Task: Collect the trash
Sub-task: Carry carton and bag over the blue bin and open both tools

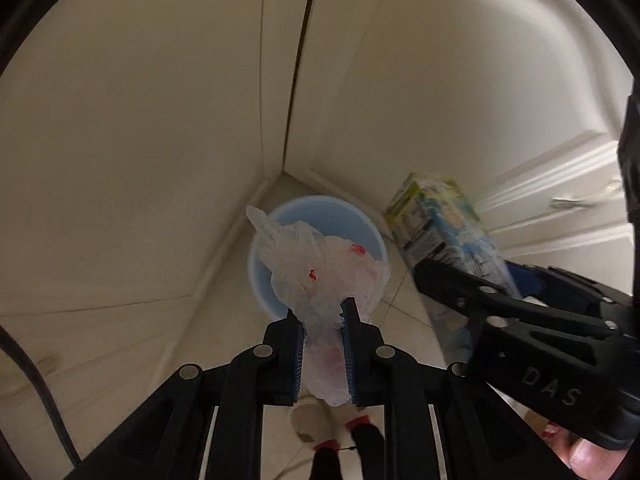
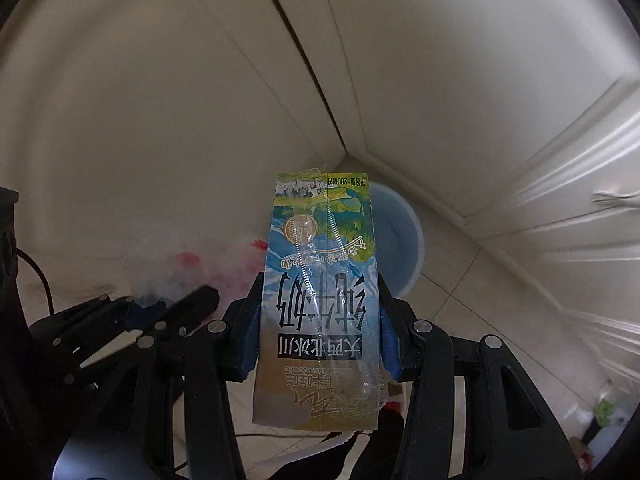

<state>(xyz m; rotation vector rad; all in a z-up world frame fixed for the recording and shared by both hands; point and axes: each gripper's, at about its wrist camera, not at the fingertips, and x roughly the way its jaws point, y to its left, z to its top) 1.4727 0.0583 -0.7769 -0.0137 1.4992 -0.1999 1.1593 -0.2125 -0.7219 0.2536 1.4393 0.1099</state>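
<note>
Left gripper: jaws pinching crumpled plastic bag, above blue bin.
Right gripper: jaws clamping milk carton sides; bin beyond.

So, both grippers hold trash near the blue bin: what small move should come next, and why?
Probably open the left gripper: its crumpled plastic bag already hangs over the blue bin, while the right gripper and its milk carton sit beside it.

Room corner below me: cream walls meet at a dark vertical seam in the frame's upper centre. A white panelled door fills the right side, above pale floor tiles.
</note>
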